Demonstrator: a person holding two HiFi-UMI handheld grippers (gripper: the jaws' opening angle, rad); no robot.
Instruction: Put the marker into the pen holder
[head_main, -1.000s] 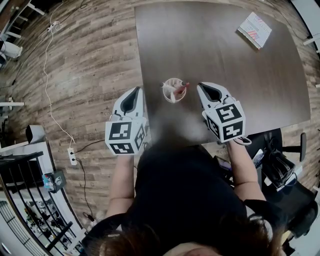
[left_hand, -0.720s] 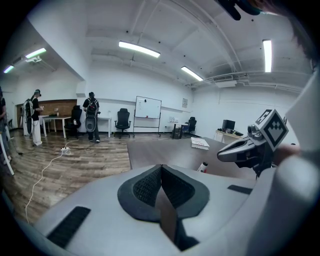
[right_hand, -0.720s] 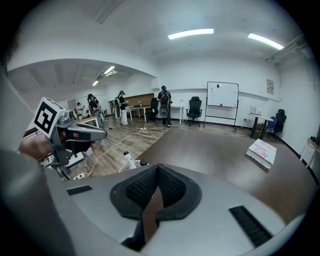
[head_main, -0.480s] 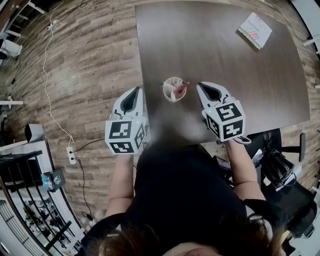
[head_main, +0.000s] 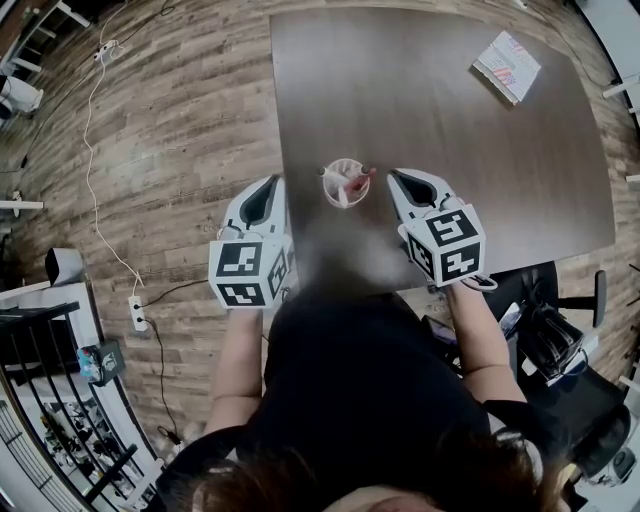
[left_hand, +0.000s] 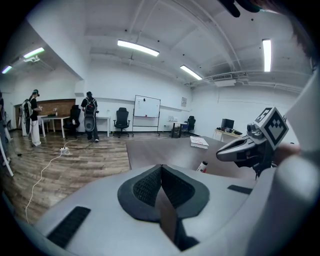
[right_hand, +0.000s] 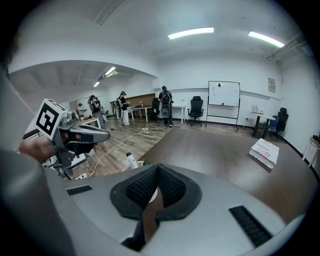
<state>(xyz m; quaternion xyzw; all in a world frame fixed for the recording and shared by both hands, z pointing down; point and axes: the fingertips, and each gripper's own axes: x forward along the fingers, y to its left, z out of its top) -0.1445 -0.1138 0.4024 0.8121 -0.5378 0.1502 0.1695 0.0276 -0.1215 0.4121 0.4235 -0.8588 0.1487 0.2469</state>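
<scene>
Marker (head_main: 359, 181): leans inside the pen holder (head_main: 331, 192), near the table (head_main: 430, 90) edge.
Left gripper (head_main: 271, 182): fingers pressed together, empty.
Right gripper (head_main: 393, 175): fingers pressed together, empty.
Risk: a careless sideways swing could topple the pen holder.

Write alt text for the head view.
Seen from above, a white pen holder with a marker in it stands near the front edge of a dark table, between the person's left tongs and right tongs, both shut and empty. A booklet lies near the far right corner.
</scene>
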